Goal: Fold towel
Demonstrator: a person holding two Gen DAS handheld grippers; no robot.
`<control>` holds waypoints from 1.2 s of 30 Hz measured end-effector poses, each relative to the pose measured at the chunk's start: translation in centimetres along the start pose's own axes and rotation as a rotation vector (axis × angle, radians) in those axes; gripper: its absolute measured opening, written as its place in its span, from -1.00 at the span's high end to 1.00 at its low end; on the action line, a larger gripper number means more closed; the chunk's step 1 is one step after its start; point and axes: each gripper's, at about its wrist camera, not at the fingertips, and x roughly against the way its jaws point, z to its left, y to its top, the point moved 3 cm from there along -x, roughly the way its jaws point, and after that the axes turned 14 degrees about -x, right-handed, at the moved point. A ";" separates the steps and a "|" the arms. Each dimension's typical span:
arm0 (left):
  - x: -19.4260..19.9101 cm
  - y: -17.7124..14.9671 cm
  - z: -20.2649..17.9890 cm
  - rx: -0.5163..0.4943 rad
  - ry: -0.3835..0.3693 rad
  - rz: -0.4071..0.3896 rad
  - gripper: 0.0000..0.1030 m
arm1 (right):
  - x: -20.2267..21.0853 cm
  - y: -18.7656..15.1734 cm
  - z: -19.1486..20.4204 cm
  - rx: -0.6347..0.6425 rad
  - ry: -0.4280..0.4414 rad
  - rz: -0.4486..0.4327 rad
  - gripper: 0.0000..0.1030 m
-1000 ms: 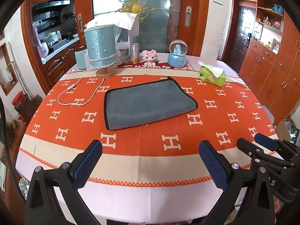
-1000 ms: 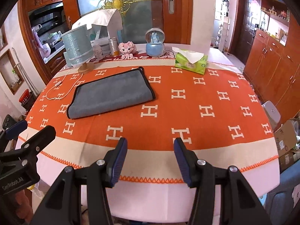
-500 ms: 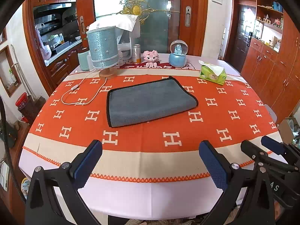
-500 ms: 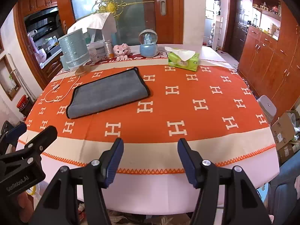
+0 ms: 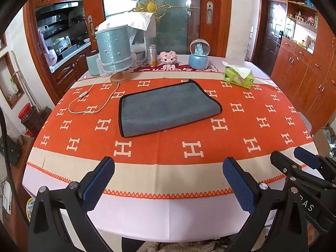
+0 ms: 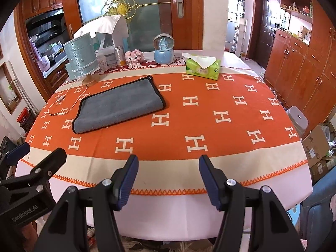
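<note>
A grey towel (image 5: 168,108) with black edging lies folded flat on the orange patterned tablecloth (image 5: 210,138), toward the far middle of the table; it also shows in the right wrist view (image 6: 119,106). My left gripper (image 5: 168,180) is open and empty, held back over the table's near edge. My right gripper (image 6: 168,180) is open and empty, also at the near edge, to the right of the towel. Each gripper shows at the side of the other's view.
At the table's far side stand a teal lamp (image 5: 113,50) with a white cord (image 5: 92,103), a tin, a pink toy (image 5: 167,57), a snow globe (image 5: 198,56) and a green tissue pack (image 5: 238,76). Wooden cabinets line the right wall.
Both grippers have drawn back and up from the table, so more of the near edge shows. The towel has not moved. The jaws stay open.
</note>
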 end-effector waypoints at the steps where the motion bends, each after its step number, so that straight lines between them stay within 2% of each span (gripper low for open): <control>1: 0.0 0.0 0.0 -0.001 -0.002 0.001 -0.99 | 0.0 0.0 0.0 0.001 0.000 0.002 -0.17; 36: -0.3 -0.6 -0.6 -0.001 -0.028 0.022 -0.99 | 0.6 -0.8 0.8 0.014 0.000 0.005 -0.17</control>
